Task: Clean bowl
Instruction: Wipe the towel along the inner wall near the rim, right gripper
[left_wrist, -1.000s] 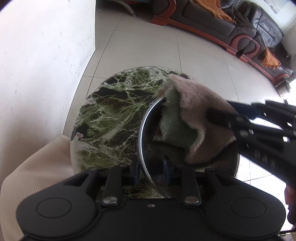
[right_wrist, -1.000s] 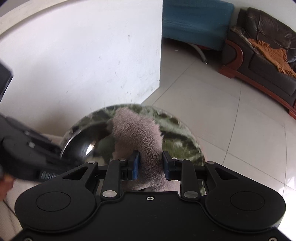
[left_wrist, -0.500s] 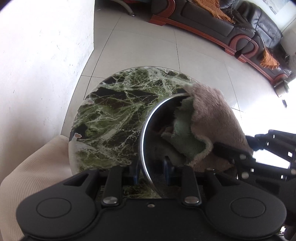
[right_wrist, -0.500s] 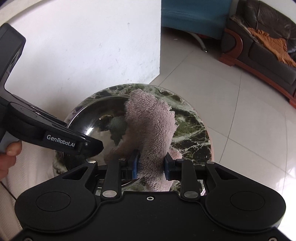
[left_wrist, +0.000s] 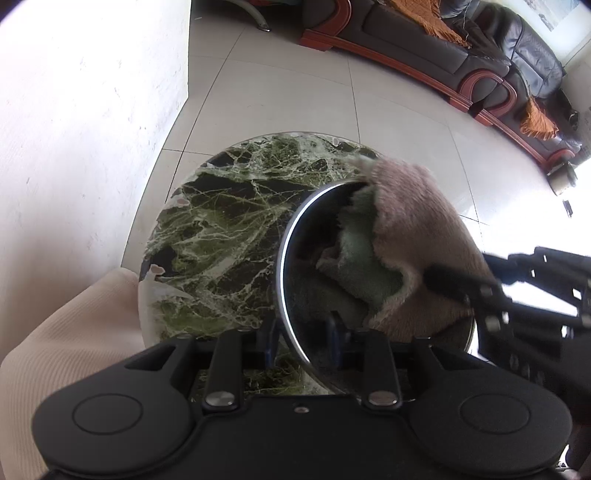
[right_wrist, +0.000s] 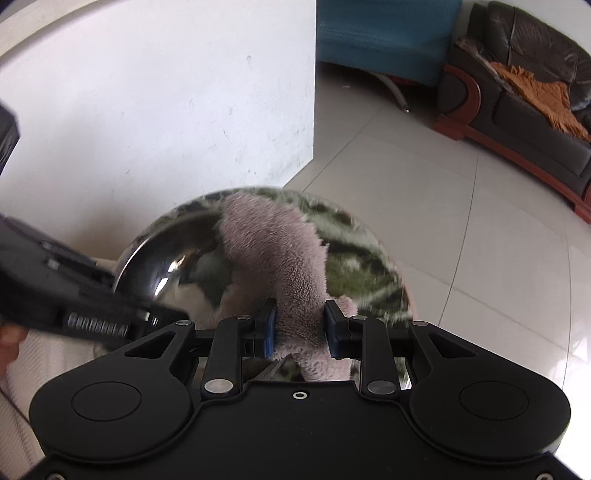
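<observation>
A shiny steel bowl is tilted up on its edge over the round green marble table. My left gripper straddles the bowl's near rim, one finger outside and one inside. Its jaws are opening slightly while they still hold the rim. A pink and green cloth is draped over the bowl's far rim and into its inside. My right gripper is shut on the pink cloth, which is pressed against the bowl. One of its black fingers shows against the cloth.
A white wall stands close on the left. A cream cushion touches the table's near edge. A dark leather sofa and a blue seat stand across the tiled floor. A hand shows at the left edge.
The right gripper drew the cloth back towards the bowl's rim half a second ago and has pushed it in over the bowl again. The bowl and left gripper stayed put.
</observation>
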